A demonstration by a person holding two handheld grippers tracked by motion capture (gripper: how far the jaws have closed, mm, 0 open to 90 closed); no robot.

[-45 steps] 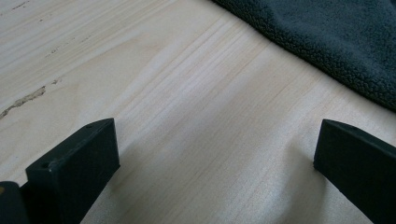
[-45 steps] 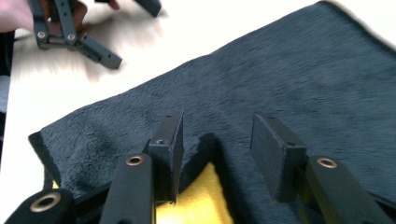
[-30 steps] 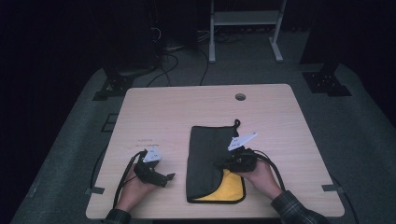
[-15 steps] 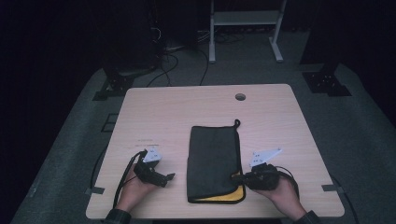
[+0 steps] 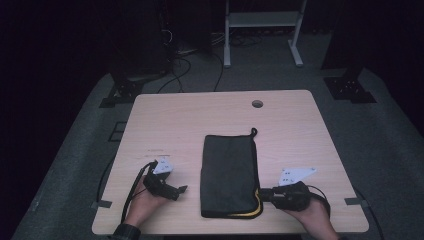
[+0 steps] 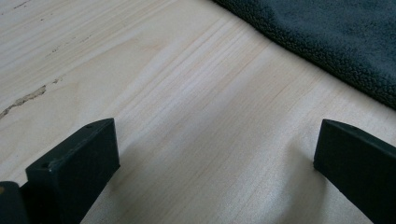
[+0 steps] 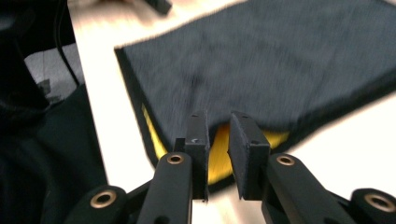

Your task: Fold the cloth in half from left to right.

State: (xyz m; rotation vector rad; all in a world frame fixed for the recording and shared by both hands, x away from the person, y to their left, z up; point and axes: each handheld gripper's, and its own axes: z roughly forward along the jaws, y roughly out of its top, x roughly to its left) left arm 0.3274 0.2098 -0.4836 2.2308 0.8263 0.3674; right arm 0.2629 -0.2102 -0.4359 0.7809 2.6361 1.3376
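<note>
Left gripper rests on the table at about seven o'clock, jaws wide over bare wood; a dark cloth with yellow lining lies flat near six o'clock, between the grippers; right gripper, at about five o'clock, sits at the cloth's yellow corner, jaws narrow, just opening, gripping nothing.

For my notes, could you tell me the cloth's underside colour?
Yellow, under the dark grey cloth; clearest in the right gripper view.
</note>
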